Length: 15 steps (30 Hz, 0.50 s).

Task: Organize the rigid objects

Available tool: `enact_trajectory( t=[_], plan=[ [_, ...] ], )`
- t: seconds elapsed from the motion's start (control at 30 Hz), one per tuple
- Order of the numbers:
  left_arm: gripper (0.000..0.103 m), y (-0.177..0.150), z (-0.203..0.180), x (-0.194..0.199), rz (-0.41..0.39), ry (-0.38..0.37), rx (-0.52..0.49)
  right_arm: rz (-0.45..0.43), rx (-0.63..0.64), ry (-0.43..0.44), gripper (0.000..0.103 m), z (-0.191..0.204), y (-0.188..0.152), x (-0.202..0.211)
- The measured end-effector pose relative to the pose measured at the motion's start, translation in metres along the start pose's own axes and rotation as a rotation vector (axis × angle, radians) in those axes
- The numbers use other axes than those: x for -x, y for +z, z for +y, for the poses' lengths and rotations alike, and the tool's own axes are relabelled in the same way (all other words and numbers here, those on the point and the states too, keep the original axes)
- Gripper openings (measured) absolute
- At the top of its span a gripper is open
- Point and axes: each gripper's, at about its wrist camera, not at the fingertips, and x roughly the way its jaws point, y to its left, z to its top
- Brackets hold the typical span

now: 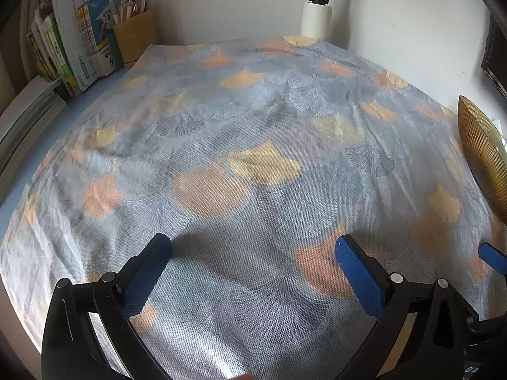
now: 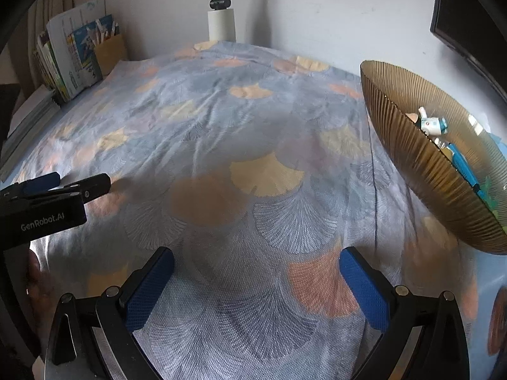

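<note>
Amber ribbed glass bowl (image 2: 421,171): stands at the right edge of the cloth, near the wall. Holds the gathered rigid objects: 1 small white-and-blue toy figure (image 2: 431,124), 1 blue bar-shaped item (image 2: 464,166), and other small pieces too blurred to name. In the left wrist view only a slice of its rim shows at the far right.

Right gripper (image 2: 256,272): jaws spread fully wide, nothing between the blue pads, pointing steeply down at bare cloth just left of the bowl.

Left gripper (image 1: 253,256): jaws likewise wide apart and empty, over the near part of the cloth; its fingers also appear at the left edge of the right wrist view.

Patterned tablecloth (image 1: 253,145): grey-blue with orange and yellow fan shapes, wrinkled, no loose objects visible on it.

Background: books (image 1: 79,44) and a tan pen holder (image 1: 134,39) at the far left corner; white post (image 1: 317,12) against the wall.

Judgement: sorting looks finished or nearly so. Risks: a careless sweep of the right gripper could knock the bowl rim and tip it; a finger catching a wrinkle could drag the cloth, shifting the bowl.
</note>
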Motion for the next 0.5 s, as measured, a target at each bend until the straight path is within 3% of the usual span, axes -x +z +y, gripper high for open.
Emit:
enact_trajectory(
  t=[0.5],
  plan=[
    [0.103,0.0008,0.0000,0.0005,0.000,-0.001,0.000,0.000,0.001,-0.001,0.103,0.0001,0.0000,0.0006]
  ],
)
